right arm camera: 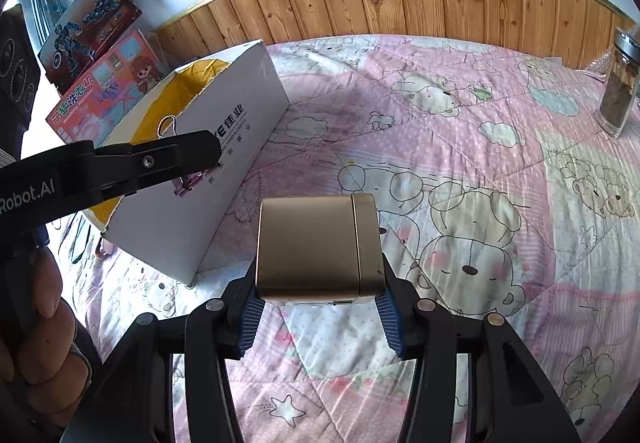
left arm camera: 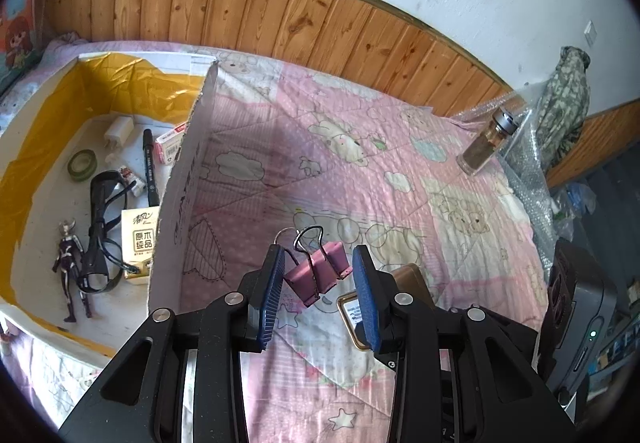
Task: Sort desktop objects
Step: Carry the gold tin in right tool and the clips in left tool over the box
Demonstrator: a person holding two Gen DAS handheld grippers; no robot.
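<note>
While the left gripper [left arm camera: 318, 281] clamps a pink metal binder clip [left arm camera: 320, 273], the right gripper [right arm camera: 320, 301] pinches a gold rectangular tin [right arm camera: 316, 247], both likely bound for the white cardboard box [right arm camera: 208, 179].

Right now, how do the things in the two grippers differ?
The left gripper pinches a small pink metal binder clip with wire handles; the right gripper clamps a larger, plain gold metal tin. The clip hangs tilted and the tin sits square. Both are lifted off the pink quilt.
</note>
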